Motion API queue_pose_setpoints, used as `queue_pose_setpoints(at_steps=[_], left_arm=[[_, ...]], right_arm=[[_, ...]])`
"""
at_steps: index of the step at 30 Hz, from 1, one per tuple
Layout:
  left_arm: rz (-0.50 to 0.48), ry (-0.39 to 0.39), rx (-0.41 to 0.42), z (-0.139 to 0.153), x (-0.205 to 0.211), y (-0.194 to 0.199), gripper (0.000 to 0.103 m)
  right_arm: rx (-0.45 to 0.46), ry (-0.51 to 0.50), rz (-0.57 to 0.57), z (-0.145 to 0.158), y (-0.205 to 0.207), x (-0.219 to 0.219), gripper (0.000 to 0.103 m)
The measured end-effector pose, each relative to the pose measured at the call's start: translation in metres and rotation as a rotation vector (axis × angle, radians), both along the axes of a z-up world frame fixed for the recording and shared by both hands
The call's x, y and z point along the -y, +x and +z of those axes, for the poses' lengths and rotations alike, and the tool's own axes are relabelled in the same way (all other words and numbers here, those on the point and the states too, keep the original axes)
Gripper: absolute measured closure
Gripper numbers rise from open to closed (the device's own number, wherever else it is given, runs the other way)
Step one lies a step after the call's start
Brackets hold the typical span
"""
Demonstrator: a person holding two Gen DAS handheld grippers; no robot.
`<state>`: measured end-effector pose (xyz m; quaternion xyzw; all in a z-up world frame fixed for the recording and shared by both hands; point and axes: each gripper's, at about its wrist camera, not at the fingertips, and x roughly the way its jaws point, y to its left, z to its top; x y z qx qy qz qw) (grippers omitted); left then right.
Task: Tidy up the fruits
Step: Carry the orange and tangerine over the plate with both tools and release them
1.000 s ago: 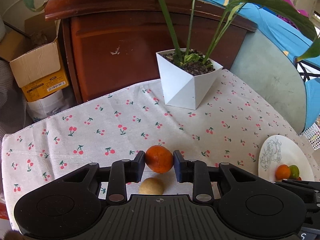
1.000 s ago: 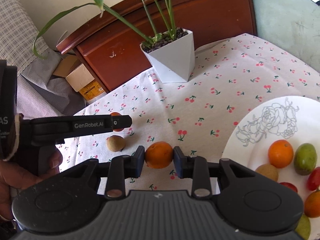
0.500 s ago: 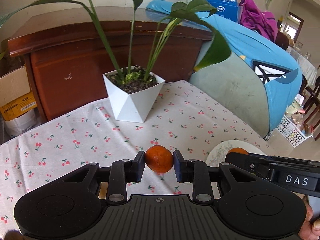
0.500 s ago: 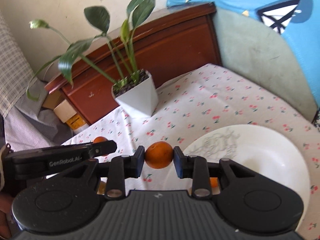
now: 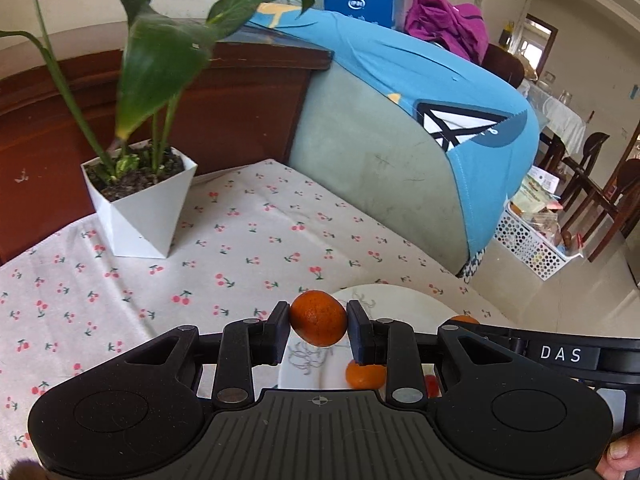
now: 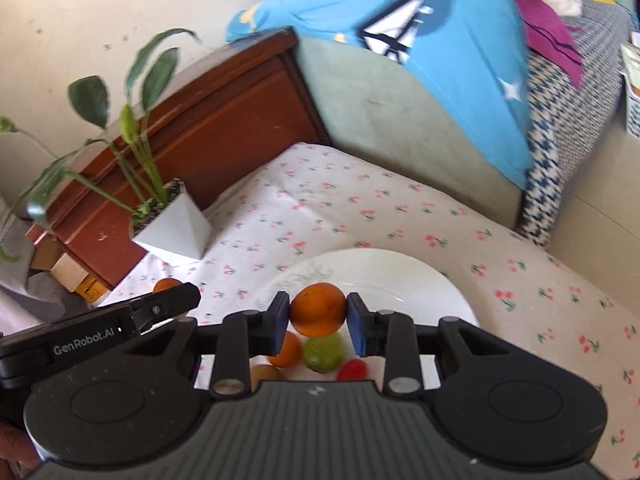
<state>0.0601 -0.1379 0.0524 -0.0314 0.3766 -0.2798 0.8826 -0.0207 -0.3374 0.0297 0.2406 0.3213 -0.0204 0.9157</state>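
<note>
My left gripper (image 5: 319, 326) is shut on an orange (image 5: 318, 323) and holds it above the near left edge of the white plate (image 5: 400, 300). My right gripper (image 6: 319, 316) is shut on another orange (image 6: 319, 315) above the same plate (image 6: 400, 276). On the plate below lie an orange (image 6: 287, 351), a green fruit (image 6: 323, 353), a red fruit (image 6: 352, 370) and a brownish fruit (image 6: 262, 372). The left gripper (image 6: 168, 300) also shows at the left of the right wrist view, and the right gripper's body (image 5: 560, 354) at the right of the left wrist view.
A white angular pot with a leafy plant (image 5: 138, 208) stands at the back left of the cherry-print tablecloth (image 5: 248, 248). A wooden cabinet (image 6: 208, 128) and a sofa with blue cloth (image 5: 420, 128) lie behind. The table edge runs close to the right of the plate.
Both grippers have swung right and carried their oranges over the plate. The small brownish fruit on the cloth has dropped out of view.
</note>
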Motion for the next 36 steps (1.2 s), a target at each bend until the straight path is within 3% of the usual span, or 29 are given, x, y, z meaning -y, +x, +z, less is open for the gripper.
queue_pose_setpoints(at_steps=[16,22,25,27,36], left_arm=[[-0.083,0.028,-0.023,-0.022,0.04,-0.001,0.075],[-0.091,0.027,-0.03,-0.023,0.046,-0.002,0.074],[-0.087,0.023,-0.031,-0.02,0.047,-0.002,0.071],[-0.074,0.02,-0.019,-0.018,0.045,-0.002,0.062],[-0.031,0.022,-0.024,-0.011,0.031,0.002,0.056]], right_arm=[[-0.124,0.087,-0.067,-0.026,-0.016,0.023,0.071],[-0.12,0.088,-0.073,-0.025,-0.016,0.023,0.069],[-0.116,0.087,-0.076,-0.023,-0.016,0.023,0.069],[-0.108,0.091,-0.078,-0.022,-0.016,0.024,0.069],[-0.064,0.067,-0.044,-0.013,-0.014,0.016,0.069]])
